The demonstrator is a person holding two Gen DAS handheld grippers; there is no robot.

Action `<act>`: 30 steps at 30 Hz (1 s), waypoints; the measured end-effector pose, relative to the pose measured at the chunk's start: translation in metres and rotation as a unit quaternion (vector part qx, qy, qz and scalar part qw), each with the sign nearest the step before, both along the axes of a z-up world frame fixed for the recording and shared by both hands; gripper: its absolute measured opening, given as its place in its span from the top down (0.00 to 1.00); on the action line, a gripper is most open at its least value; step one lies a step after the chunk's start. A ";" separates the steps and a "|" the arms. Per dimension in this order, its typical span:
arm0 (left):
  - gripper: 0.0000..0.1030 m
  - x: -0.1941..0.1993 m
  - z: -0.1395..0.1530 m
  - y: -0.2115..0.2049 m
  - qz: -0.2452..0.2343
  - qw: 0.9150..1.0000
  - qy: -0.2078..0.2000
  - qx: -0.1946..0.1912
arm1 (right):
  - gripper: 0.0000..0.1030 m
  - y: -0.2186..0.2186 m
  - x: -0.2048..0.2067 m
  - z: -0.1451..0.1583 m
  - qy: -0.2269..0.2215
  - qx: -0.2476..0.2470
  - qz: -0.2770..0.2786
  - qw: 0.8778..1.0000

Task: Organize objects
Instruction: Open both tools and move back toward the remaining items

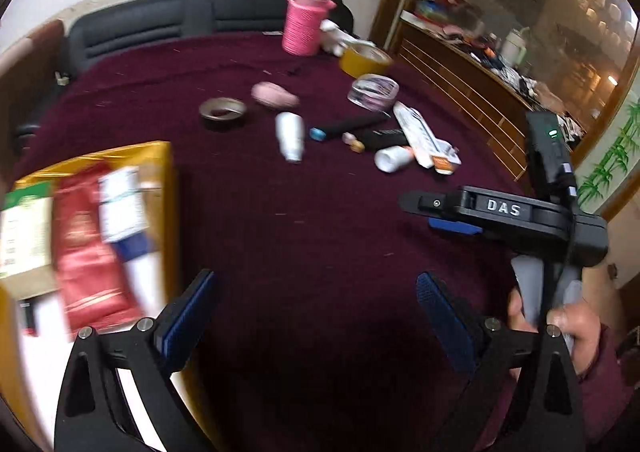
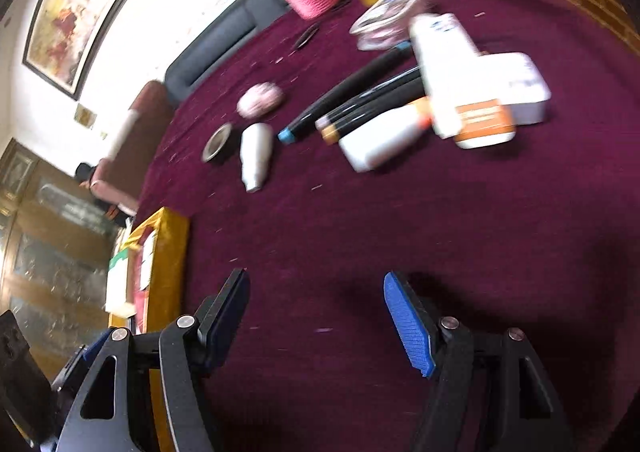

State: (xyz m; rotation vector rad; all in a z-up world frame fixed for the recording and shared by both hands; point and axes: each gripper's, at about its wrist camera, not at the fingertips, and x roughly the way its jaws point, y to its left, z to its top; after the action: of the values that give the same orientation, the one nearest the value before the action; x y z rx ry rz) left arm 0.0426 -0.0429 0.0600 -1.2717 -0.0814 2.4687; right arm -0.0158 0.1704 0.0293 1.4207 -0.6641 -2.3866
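Objects lie scattered across the far part of the maroon cloth: a white bottle, black pens, a pink pouch, a metal ring, tape rolls and a pink cup. The yellow box at the left edge shows its packets only to the left camera, which also catches the right gripper and its hand. The right camera alone shows a white tin. The left gripper is spread and empty; so is the right.
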 end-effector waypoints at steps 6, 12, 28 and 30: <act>0.05 -0.042 -0.040 0.019 0.058 0.998 -0.028 -0.014 | 0.28 0.031 -0.004 0.006 0.014 0.027 -0.023 0.999; 0.01 -0.066 -0.064 0.025 0.115 0.991 -0.030 -0.063 | 0.28 0.049 -0.021 0.005 0.014 0.035 -0.047 0.998; 0.00 -0.061 -0.074 0.042 0.103 0.988 -0.001 -0.114 | 0.28 0.026 -0.115 0.028 0.036 0.183 -0.023 0.982; 0.00 -0.061 -0.074 0.042 0.103 0.988 -0.001 -0.114 | 0.28 0.014 -0.124 0.020 0.024 0.214 -0.016 0.976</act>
State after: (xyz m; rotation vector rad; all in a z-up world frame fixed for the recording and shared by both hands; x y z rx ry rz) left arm -0.0185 -0.0005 -0.0137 -1.4212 0.0765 2.7173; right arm -0.1403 0.1846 0.0490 1.5077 -0.1607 -2.6917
